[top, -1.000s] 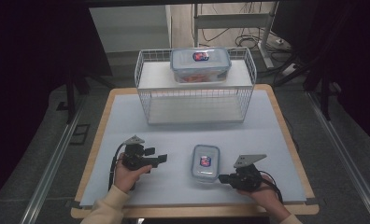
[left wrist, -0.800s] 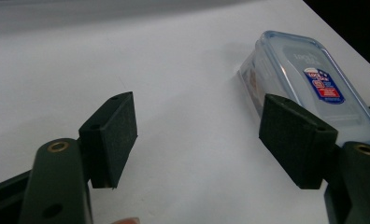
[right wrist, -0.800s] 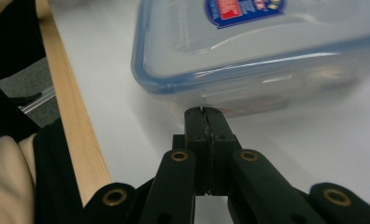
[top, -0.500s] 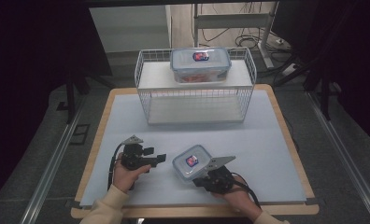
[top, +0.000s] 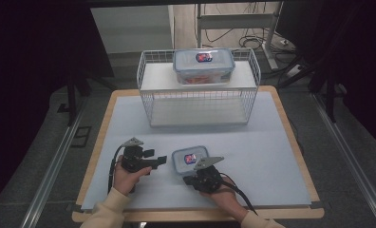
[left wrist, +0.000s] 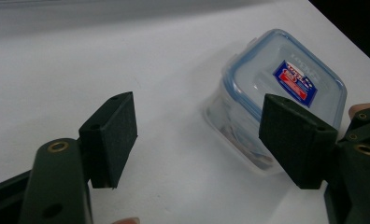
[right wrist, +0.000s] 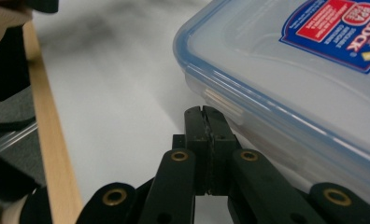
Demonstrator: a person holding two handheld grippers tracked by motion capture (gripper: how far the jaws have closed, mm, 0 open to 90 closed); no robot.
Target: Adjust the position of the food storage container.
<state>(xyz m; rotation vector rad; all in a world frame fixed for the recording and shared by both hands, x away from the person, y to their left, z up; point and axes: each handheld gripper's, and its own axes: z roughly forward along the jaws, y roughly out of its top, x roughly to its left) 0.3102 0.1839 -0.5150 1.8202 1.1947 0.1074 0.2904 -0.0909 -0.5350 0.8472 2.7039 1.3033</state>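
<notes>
— Two containers on this table; which one are you working on?

— I'm on the small lidded food container [top: 190, 159] near my edge of the blue-grey table mat [top: 271, 142], the one with the blue seal and red-and-blue label. It sits between my two grippers. The larger lidded container [top: 203, 65] rests on top of the white wire rack [top: 198, 102], well apart from my hands.

— What are your grippers doing?

— My right gripper [right wrist: 204, 122] has its jaws pressed together with nothing between them, and the tips sit just beside the container's near wall, under the lid rim. I judge I'm nudging the box with it, not holding it. My left gripper [left wrist: 197, 140] has its jaws spread wide, with one pad in front of the container's corner and the other over bare mat.

— So which step is this?

— Positioning, I'd say: lining the box up for a grasp by the left.

— And next?

— I need to bring the left gripper forward so both pads straddle the container's walls, then close squarely; the smooth plastic could slip if I catch a rounded corner.
</notes>
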